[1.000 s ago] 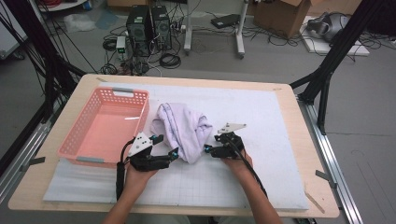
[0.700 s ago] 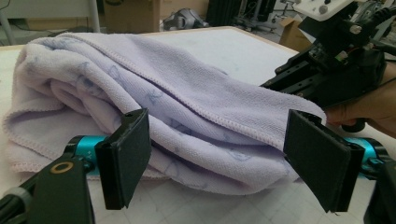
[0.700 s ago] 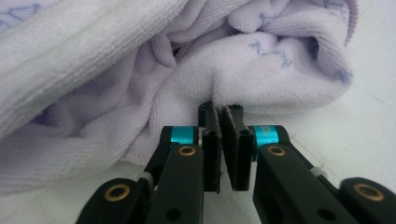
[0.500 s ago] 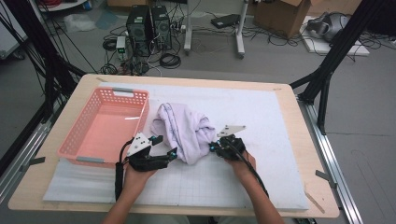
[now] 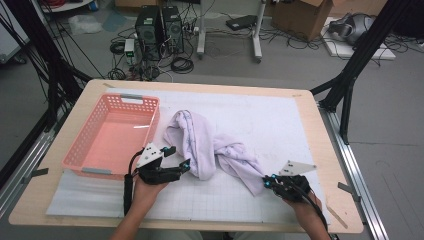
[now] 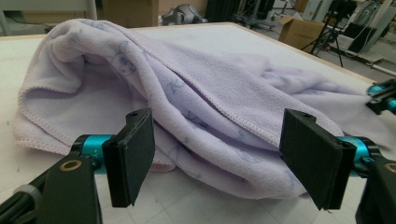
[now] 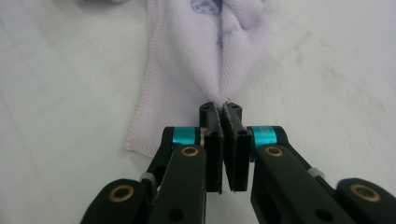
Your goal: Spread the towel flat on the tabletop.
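Towel [image 5: 210,147] of pale lilac colour lies crumpled on the white mat [image 5: 280,120] in the middle of the table [image 5: 95,87], just to the right of the pink basket [image 5: 112,137]. One end of it is drawn out toward the near right side of the table.

The right gripper [image 5: 268,183] has its jaws pressed together on this drawn-out end. In the right gripper view the cloth is pinched between the two black pads at the right gripper [image 7: 226,112], and the fabric gathers into folds right above them; a hemmed edge hangs free on the left of the pinch.

The left gripper [image 5: 177,161] stands at the near left edge of the towel with its jaws wide apart. They have just been closing a little. In the left gripper view the thick folded bulk of the towel [image 6: 187,102] lies between and behind the two pads [image 6: 135,156], but whether they touch the cloth I cannot tell. It holds nothing.
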Demonstrator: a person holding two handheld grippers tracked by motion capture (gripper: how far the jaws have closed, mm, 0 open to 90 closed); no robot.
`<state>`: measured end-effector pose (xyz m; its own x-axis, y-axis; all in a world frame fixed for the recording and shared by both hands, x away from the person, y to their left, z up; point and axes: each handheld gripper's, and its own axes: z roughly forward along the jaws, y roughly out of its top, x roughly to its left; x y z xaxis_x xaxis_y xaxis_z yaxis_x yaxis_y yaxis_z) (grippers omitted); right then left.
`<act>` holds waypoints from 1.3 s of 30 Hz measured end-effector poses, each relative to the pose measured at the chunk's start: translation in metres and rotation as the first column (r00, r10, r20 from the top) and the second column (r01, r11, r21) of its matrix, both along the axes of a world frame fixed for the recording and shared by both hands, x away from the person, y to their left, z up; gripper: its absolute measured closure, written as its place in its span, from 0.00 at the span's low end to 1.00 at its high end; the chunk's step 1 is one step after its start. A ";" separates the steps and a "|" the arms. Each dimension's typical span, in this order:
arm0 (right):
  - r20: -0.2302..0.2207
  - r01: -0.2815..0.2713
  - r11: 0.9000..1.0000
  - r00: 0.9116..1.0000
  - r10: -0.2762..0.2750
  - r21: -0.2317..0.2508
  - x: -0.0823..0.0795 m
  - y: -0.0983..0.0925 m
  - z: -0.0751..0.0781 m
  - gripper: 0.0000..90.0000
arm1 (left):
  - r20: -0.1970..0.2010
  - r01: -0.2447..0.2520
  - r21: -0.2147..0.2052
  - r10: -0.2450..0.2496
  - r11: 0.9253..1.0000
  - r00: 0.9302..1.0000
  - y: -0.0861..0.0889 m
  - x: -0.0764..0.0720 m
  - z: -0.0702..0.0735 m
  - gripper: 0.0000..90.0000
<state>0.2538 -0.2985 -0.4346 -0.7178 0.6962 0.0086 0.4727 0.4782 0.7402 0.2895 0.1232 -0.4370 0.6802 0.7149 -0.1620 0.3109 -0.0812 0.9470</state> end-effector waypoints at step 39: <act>-0.045 -0.017 0.998 0.999 0.014 -0.056 -0.037 -0.017 0.009 0.83 | -0.023 0.017 0.024 -0.017 1.000 1.000 -0.005 0.004 -0.005 0.33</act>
<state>0.2170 -0.3158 -0.4259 -0.7281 0.6855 0.0023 0.4972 0.5257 0.6903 0.2932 0.1181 -0.4420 0.6885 0.7072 -0.1605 0.3308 -0.1094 0.9373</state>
